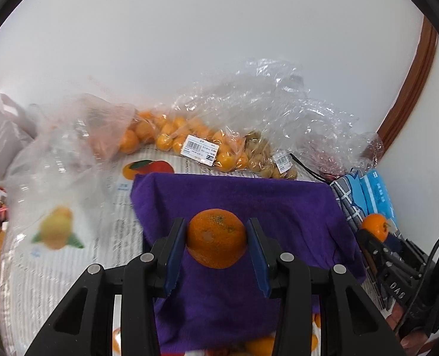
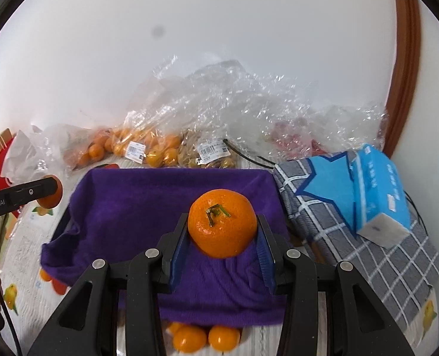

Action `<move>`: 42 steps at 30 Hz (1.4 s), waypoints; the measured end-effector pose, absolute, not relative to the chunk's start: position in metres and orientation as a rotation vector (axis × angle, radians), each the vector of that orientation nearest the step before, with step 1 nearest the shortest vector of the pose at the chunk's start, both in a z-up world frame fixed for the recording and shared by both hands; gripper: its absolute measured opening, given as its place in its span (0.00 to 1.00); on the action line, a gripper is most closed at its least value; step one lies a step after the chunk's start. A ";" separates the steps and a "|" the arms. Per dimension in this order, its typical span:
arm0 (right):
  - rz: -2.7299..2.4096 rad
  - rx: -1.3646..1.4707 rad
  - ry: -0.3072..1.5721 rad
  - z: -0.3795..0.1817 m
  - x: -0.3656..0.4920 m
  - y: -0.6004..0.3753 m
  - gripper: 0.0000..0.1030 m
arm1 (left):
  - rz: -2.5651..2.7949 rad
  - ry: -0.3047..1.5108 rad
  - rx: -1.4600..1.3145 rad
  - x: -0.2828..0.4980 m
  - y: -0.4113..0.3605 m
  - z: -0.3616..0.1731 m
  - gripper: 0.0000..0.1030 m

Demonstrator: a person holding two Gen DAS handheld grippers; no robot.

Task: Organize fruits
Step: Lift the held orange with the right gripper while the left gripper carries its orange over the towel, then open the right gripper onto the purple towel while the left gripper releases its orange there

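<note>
On the left, the left gripper is clamped on a mandarin, its blue pads touching both sides, held above the purple cloth. To the right, the right gripper likewise grips a stemmed mandarin over the same cloth, with the tissue box further right. Both fruits seem mid-carry; next, each likely needs lowering onto the cloth before the jaws part.

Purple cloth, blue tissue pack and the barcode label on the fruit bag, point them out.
purple cloth [image 2: 148,204], right wrist view, bare middle.
blue tissue pack [image 2: 376,184], right wrist view, top face.
barcode label [image 1: 199,149], left wrist view, centre.
</note>
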State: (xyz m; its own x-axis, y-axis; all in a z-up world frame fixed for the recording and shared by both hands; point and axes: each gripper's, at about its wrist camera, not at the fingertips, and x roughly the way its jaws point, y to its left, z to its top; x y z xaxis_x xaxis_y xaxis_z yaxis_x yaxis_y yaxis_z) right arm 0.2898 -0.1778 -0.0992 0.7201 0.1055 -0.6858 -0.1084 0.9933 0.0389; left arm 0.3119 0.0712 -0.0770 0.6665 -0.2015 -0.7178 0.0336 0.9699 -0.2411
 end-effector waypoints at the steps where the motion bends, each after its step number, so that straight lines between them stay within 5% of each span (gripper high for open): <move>1: 0.117 -0.005 0.764 -0.104 0.294 -0.178 0.41 | -0.134 0.836 -0.215 0.316 0.069 -0.080 0.38; 18: 0.105 0.004 0.898 -0.172 0.341 -0.178 0.41 | -0.143 0.948 -0.194 0.366 0.048 -0.136 0.38; 42: 0.118 -0.003 0.919 -0.176 0.343 -0.174 0.43 | -0.105 1.015 -0.171 0.373 0.048 -0.155 0.40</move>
State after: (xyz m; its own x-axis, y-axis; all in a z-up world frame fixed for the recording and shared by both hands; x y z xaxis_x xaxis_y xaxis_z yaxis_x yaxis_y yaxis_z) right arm 0.3427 -0.1736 -0.1756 0.6004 0.1011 -0.7933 -0.1034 0.9935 0.0484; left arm 0.3735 0.0484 -0.1548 0.5241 -0.1663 -0.8353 0.0075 0.9816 -0.1907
